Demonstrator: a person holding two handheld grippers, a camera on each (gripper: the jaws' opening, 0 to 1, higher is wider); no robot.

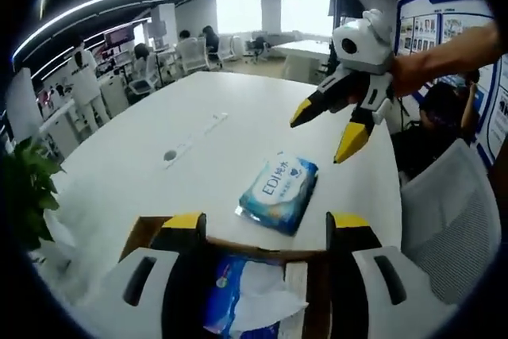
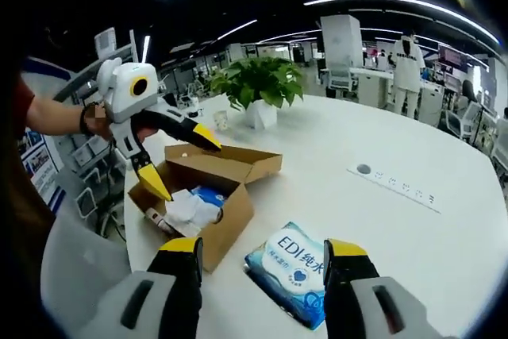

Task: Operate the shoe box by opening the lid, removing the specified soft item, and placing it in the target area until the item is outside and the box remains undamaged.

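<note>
The left gripper [image 2: 178,166] hangs over the open shoe box [image 2: 208,188], jaws spread and empty, tips pointing down toward the white paper [image 2: 186,208] inside. The right gripper [image 1: 325,132] hovers above the table [image 1: 198,148] — jaws apart too — just beyond the blue wipes pack [image 1: 279,192], which lies outside the box.

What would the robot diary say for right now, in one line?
shoe box: open, items inside | wipes pack: on table beside box | left gripper: open over box | right gripper: open, empty
</note>
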